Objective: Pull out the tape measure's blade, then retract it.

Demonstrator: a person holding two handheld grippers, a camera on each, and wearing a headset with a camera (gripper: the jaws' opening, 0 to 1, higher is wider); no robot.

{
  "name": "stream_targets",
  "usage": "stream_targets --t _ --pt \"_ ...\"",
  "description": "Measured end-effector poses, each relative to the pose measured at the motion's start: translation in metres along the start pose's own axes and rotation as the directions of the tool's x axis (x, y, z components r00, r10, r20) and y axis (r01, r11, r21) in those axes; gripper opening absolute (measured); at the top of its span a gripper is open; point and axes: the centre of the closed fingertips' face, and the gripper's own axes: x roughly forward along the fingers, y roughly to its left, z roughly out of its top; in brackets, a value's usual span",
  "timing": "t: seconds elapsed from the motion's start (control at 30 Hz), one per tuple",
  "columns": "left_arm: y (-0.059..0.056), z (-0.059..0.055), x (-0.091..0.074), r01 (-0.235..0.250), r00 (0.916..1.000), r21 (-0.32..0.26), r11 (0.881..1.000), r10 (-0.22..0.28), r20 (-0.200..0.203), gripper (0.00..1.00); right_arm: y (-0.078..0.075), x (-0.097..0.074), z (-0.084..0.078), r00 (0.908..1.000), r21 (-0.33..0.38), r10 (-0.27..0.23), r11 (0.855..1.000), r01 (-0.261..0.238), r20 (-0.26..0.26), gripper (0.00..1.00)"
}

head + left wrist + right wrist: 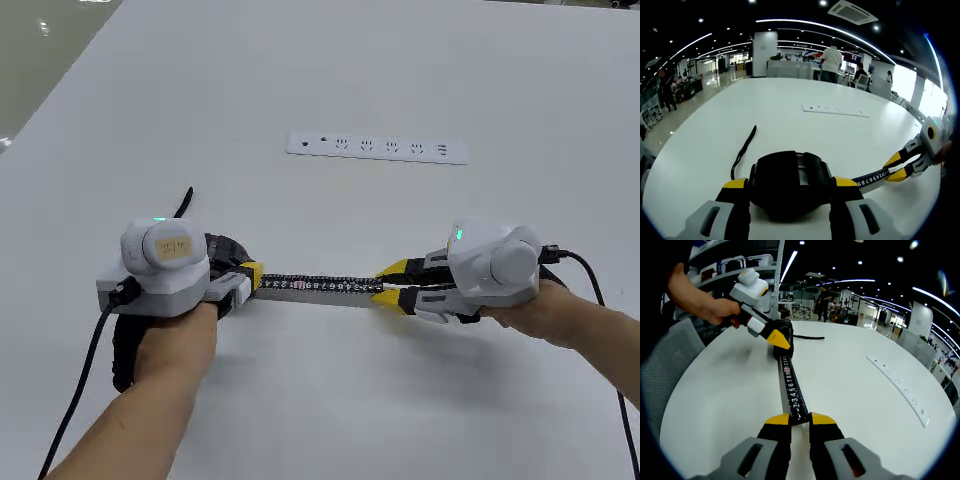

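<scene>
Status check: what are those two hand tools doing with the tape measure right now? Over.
Left tool shut on tape measure. Right tool shut on blade end, blade pulled partway out. Power strip beyond, not in the way.

Your head view looks down on the table (330,70) from above; each gripper view sits low, facing the other along the shared blade (792,390).

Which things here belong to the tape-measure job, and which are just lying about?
In the job: tape measure case, clamped in the left hand-held gripper; blade, drawn out and pinched by the right hand-held gripper.
Lying about: power strip; black strap, slack on the white table.
</scene>
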Motion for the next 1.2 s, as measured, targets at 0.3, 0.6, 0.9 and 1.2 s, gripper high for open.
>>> stream_targets --t 0.3,0.6,0.9,1.2 --pt "0.0 0.0 0.0 0.002 1.0 0.0 1.0 -0.002 -0.001 0.61 0.003 0.009 0.005 0.9999 0.0 0.005 1.0 -0.005 0.009 0.11" --pt "0.0 0.0 0.0 0.005 1.0 -0.005 1.0 -0.005 -0.001 0.61 0.006 0.021 0.014 0.9997 -0.005 0.014 1.0 -0.014 0.02 0.12" --pt "0.001 0.0 0.001 0.009 1.0 -0.007 1.0 -0.009 -0.004 0.61 0.008 0.03 0.021 0.9995 -0.006 0.021 1.0 -0.021 0.025 0.12" --pt "0.001 0.0 0.001 0.012 0.9999 -0.01 1.0 -0.012 -0.005 0.61 0.011 0.04 0.028 0.9991 -0.01 0.027 1.0 -0.027 0.031 0.12"
